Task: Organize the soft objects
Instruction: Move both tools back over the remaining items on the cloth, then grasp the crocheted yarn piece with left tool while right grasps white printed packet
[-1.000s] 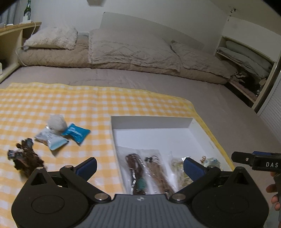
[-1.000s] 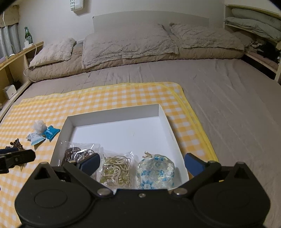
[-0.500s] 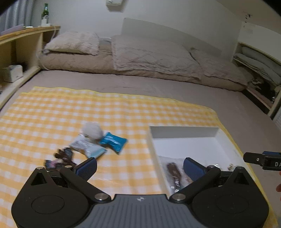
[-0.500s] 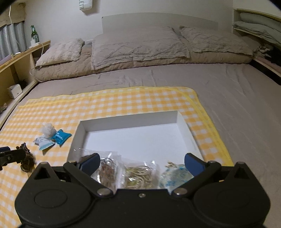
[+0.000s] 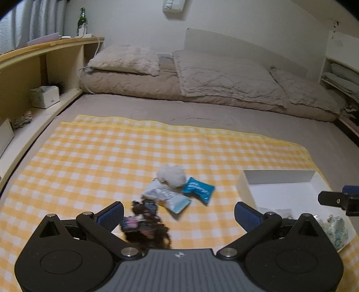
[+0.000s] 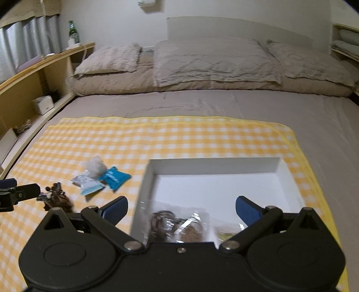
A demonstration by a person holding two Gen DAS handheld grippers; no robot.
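On the yellow checked cloth [image 5: 112,157] lie a dark scrunchie bundle [image 5: 145,222], a pale packet [image 5: 166,197], a white fluffy ball [image 5: 171,175] and a blue packet [image 5: 198,187]. My left gripper [image 5: 178,214] is open, with the dark bundle just inside its left finger. The white box [image 6: 215,186] holds several bagged items [image 6: 175,226] at its near end. My right gripper [image 6: 181,210] is open and empty above the box's near edge. The loose items also show in the right wrist view, with the blue packet [image 6: 114,177] to the left of the box.
The cloth lies on a grey bed [image 6: 224,105] with pillows [image 5: 125,59] along the far side. A wooden shelf [image 5: 27,74] with a bottle [image 5: 82,21] runs along the left. More shelves [image 5: 343,78] stand at the right.
Both grippers have swung left. The loose pile now sits in front of my left gripper and the box has slid to the right. Both stay open.
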